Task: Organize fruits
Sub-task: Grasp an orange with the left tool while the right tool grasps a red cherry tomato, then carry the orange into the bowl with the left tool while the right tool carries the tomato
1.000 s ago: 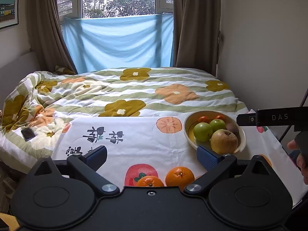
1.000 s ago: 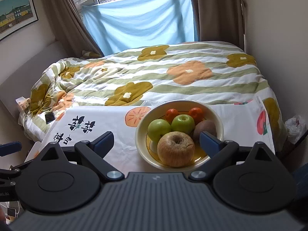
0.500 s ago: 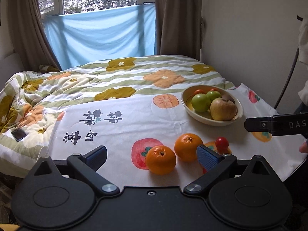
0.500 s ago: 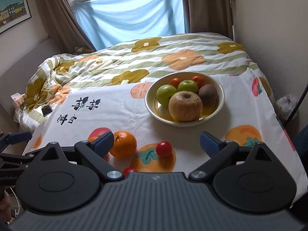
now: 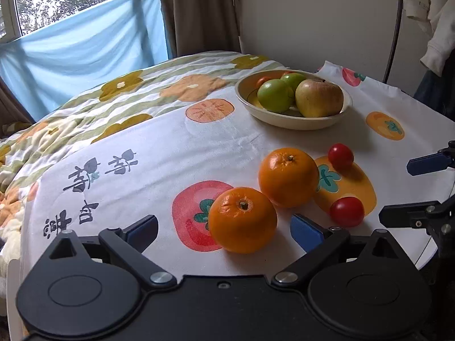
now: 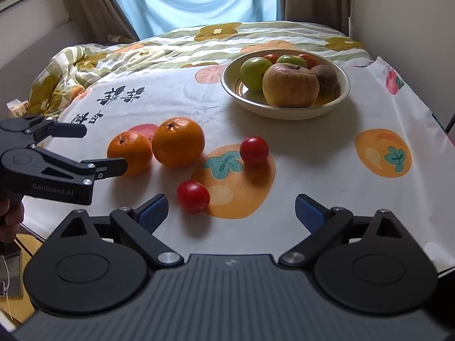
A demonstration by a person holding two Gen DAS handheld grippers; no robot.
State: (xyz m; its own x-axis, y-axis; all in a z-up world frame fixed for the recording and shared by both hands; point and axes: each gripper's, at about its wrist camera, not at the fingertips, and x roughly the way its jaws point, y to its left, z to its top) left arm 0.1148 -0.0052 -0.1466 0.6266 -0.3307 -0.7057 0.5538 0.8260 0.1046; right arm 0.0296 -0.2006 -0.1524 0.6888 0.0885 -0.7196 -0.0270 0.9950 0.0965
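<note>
Two oranges lie side by side on the printed tablecloth: the near orange (image 5: 242, 219) and the far orange (image 5: 288, 177), also in the right wrist view (image 6: 130, 152) (image 6: 178, 142). Two cherry tomatoes lie to their right, one near (image 5: 346, 211) (image 6: 193, 196) and one farther (image 5: 340, 156) (image 6: 254, 150). A cream bowl (image 5: 295, 120) (image 6: 287, 110) at the far right holds apples and small fruit. My left gripper (image 5: 224, 231) is open, its fingers either side of the near orange. My right gripper (image 6: 231, 210) is open and empty, low over the cloth by the near tomato.
The tablecloth (image 5: 159, 153) covers a table that meets a bed with a flowered quilt (image 5: 128, 85). A wall and curtain stand behind the bowl. Clothes hang at the far right (image 5: 426, 14). The table's front edge lies under both grippers.
Both grippers pulled back and dropped lower toward the table's front edge. The oranges and tomatoes came into view and now lie close in front of the open fingers.
</note>
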